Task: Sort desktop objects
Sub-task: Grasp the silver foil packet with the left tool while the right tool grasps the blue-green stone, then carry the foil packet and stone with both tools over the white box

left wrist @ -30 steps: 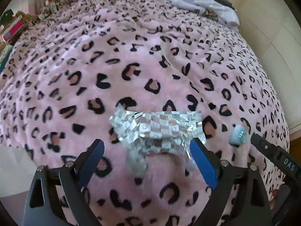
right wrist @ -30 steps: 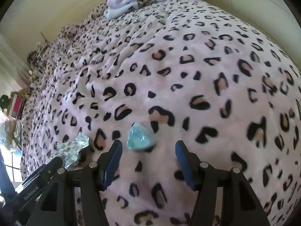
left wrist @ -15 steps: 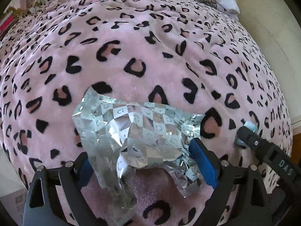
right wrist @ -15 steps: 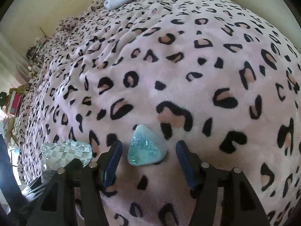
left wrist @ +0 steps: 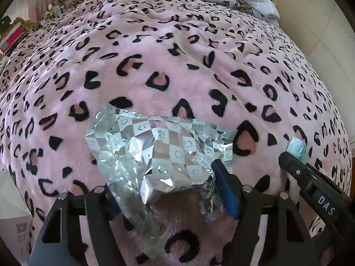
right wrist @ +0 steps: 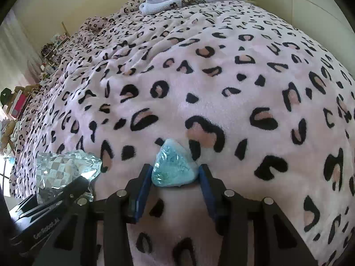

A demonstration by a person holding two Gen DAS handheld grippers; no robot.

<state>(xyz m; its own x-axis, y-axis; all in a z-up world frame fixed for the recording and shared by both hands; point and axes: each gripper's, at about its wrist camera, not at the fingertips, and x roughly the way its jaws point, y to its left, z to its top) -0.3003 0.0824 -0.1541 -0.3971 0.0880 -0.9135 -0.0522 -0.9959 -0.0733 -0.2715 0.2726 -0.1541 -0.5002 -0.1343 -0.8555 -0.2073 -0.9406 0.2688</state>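
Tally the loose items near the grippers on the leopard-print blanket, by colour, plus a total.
Silver checkered foil wrapper: 1, between the left gripper's closing fingers.
Light blue triangular packet: 1, between the right gripper's closing fingers.
Total: 2, both lying on the pink blanket.
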